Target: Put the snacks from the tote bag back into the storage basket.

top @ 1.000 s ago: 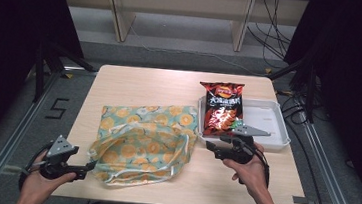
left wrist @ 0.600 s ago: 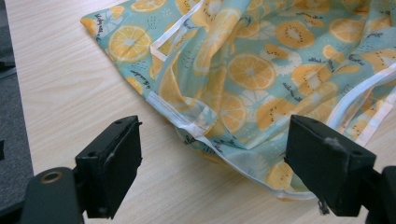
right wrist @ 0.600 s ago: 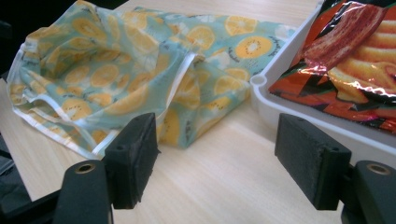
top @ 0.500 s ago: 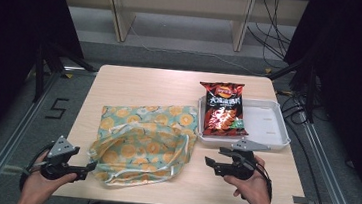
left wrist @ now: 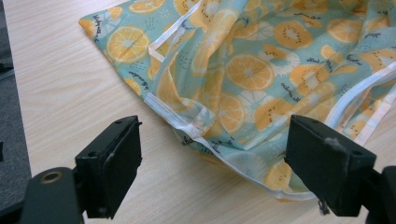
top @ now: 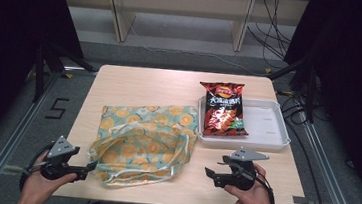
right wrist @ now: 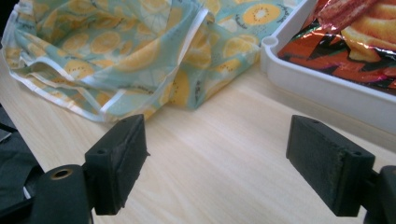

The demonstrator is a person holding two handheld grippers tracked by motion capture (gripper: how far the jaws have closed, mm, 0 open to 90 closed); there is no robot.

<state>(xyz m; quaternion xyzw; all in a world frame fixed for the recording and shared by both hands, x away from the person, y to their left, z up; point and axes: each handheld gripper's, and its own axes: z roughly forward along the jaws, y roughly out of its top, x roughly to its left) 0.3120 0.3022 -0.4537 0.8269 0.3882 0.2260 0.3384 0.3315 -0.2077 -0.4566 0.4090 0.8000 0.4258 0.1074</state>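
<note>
The cloth bag (top: 142,143) lies flat on the table (top: 141,80), its mouth toward the near edge. The tray (top: 272,137) sits just right of the bag, with the chip packet (top: 223,109) lying in its left part. The left gripper (top: 87,169) is at the bag's near-left corner, jaws spread and empty. The right gripper (top: 215,168) hovers right of the bag, near the tray's front wall, jaws spread and empty.

Cloth bag (left wrist: 261,79) ahead of left gripper (left wrist: 212,168): teal with orange citrus slices, white trim. Chip bag (top: 224,109) beyond right gripper (right wrist: 236,163): red-black, orange chips printed. Tray (top: 270,141) under it white. Table (right wrist: 224,163) light wood grain. Both grippers' jaws black.
</note>
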